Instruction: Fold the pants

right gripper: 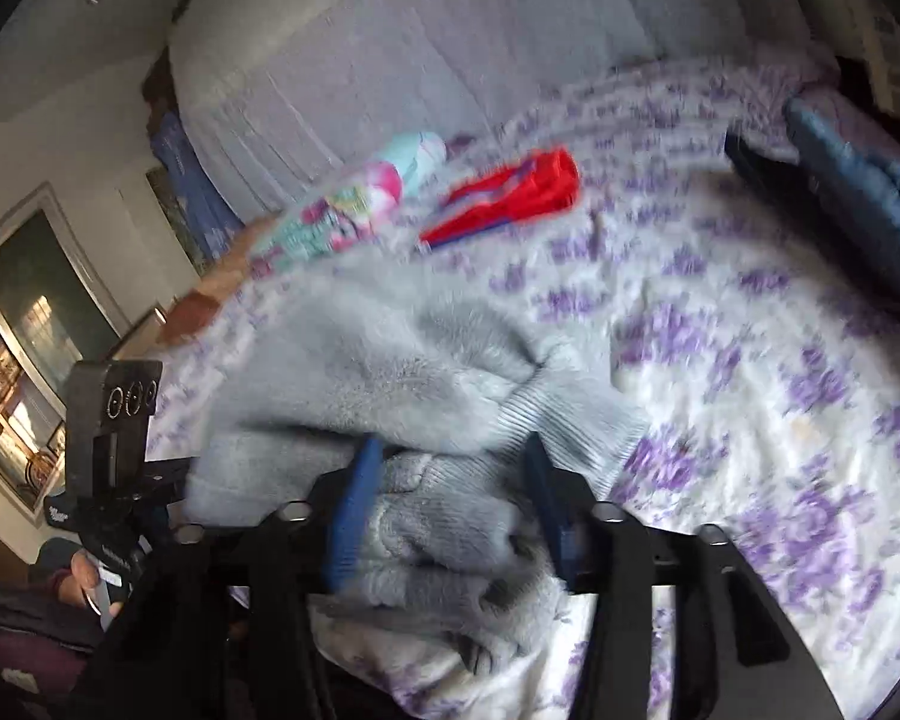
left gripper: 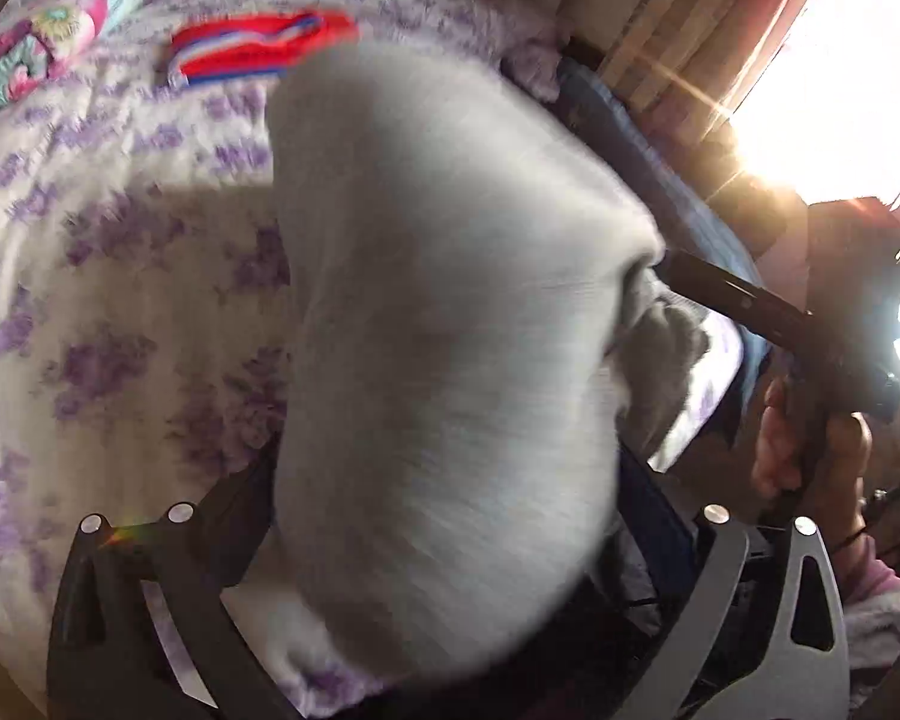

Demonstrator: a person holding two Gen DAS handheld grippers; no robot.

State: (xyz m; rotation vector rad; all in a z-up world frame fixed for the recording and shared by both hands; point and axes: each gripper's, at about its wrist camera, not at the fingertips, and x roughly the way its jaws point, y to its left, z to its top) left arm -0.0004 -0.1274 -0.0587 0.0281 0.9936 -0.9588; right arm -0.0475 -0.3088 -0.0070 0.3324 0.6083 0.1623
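Grey fleece pants [right gripper: 402, 360] lie bunched on the purple-flowered bedspread [right gripper: 780, 420], low centre in the right wrist view, their ribbed cuff toward the right. The right gripper [right gripper: 450, 510] clamps a fold between its blue pads. Cloth hides the left gripper [left gripper: 444, 540], so I cannot tell its state.

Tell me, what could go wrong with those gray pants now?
The pants are bunched between the right gripper, so the fold may come out lumpy. In the left view the pants cover the left gripper, so the hold there can't be checked and might slip. They could also land on the red cloth on the bed.
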